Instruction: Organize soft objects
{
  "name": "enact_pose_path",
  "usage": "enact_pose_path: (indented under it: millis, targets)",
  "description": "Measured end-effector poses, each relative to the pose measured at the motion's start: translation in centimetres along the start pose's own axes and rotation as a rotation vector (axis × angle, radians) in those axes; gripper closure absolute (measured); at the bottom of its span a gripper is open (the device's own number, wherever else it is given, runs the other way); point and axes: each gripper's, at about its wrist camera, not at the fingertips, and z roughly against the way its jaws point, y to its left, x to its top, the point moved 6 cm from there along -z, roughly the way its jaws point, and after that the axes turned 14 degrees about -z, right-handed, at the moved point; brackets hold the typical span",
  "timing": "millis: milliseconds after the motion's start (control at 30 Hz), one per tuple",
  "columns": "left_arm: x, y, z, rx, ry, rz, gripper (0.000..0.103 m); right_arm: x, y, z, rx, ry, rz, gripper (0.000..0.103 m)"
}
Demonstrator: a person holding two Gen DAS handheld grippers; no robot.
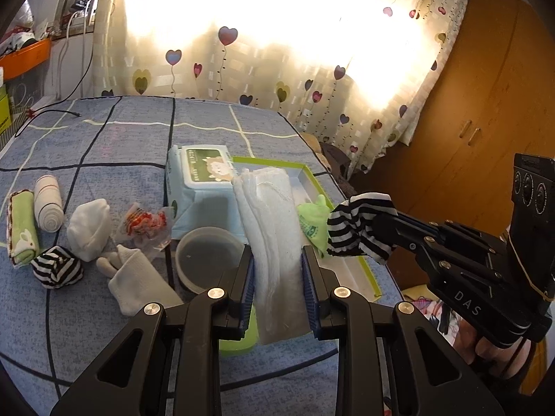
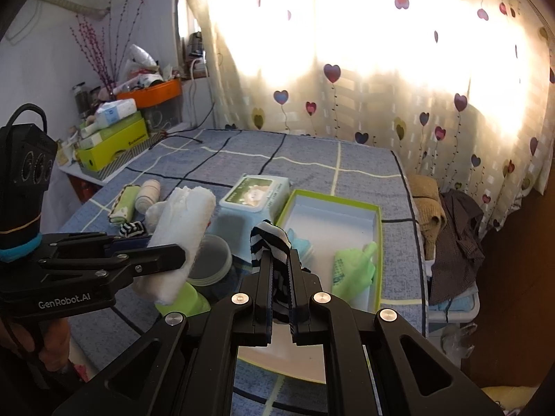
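Left wrist view, read against the green-rimmed box from far left inward: rolled green cloth, cream roll, white bundle, striped ball and a pair of white socks, all lying well left of the box on the blue checked bedspread. Nearer the box, wet-wipe pack and clear round tub, just left of its rim. Left gripper clamped on the folded white towel, held above the box's near-left corner. Right gripper pinched shut on the striped sock, poised over the box's left half. Inside the box, green cloth item by the right wall and a blue piece beside it. Judged step: carrying both soft pieces to the box, placing not yet done. Next move probably calls for lowering onto the bare floor of the box, clear of the green item, then releasing. Hard to tell: box floor behind the towel in the left view, printing on the pack, whatever green thing sits under the left jaws.
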Motion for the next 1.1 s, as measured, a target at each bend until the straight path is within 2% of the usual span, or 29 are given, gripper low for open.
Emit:
enact_pose_path:
  millis: [400,767,1000,1100]
  targets:
    - [-0.6,-2.3,-2.6,-0.053,0.066,-0.035,0.076,-1.4,-2.5,-0.6,-0.034,0.029,-0.045,0.096]
    - [-1.7,-4.3,-5.6,-0.088,0.151,-0.062,0.076,-4.5,-6.2,-3.7,-0.085,0.142,-0.111,0.096]
    - [-1.9,-4.9,-7.4,-0.088,0.197,-0.073,0.076,-5.1,-7.8,-5.4,-0.089,0.176,-0.143,0.096]
    - [-1.9,-5.1,-8.3,-0.089,0.214,-0.078,0.076,-5.2,-8.0,-5.7,-0.081,0.184,-0.143,0.09]
